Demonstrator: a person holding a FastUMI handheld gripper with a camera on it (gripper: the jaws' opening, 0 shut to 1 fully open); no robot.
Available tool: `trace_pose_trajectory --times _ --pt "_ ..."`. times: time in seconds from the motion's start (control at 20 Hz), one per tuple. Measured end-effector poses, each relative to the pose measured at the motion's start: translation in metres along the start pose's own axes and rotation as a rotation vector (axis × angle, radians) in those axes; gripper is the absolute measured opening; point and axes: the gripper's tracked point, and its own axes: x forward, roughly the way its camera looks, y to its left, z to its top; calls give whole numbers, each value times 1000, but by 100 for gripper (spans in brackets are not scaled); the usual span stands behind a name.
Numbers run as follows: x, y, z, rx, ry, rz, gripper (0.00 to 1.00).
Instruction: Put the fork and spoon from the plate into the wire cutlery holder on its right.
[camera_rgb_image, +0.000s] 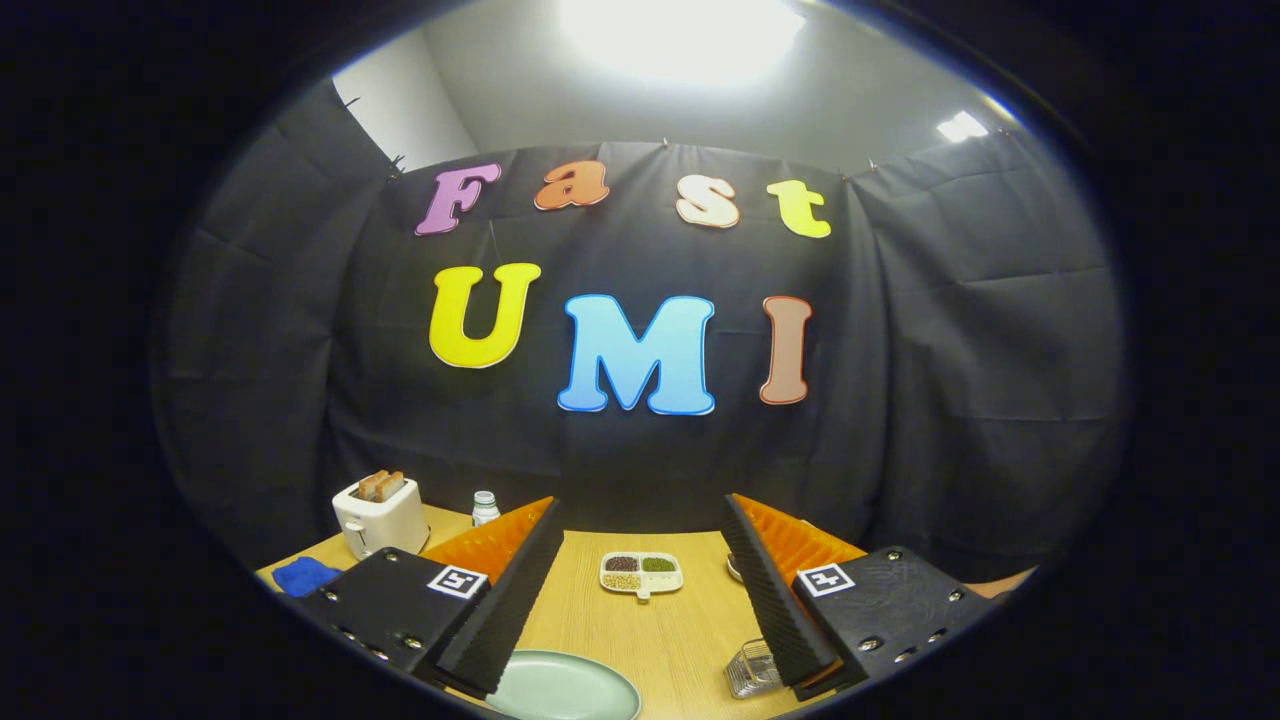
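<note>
My gripper (640, 545) is held above the wooden table with its two fingers spread wide apart and nothing between them. Below the left finger lies a pale green plate (566, 686), its near part cut off from view. No fork or spoon can be made out on the part of it that shows. Under the right finger a bit of the wire cutlery holder (750, 668) peeks out, to the right of the plate.
A small white divided dish (641, 573) of grains sits on the table beyond the fingers. Far left stand a white toaster (379, 518) with bread slices, a small white bottle (485, 507) and a blue cloth (304, 576).
</note>
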Motion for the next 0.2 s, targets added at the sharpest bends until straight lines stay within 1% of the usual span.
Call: trace_pose_trajectory --times 0.2 --pt "-4 16 -11 38 22 38 97"
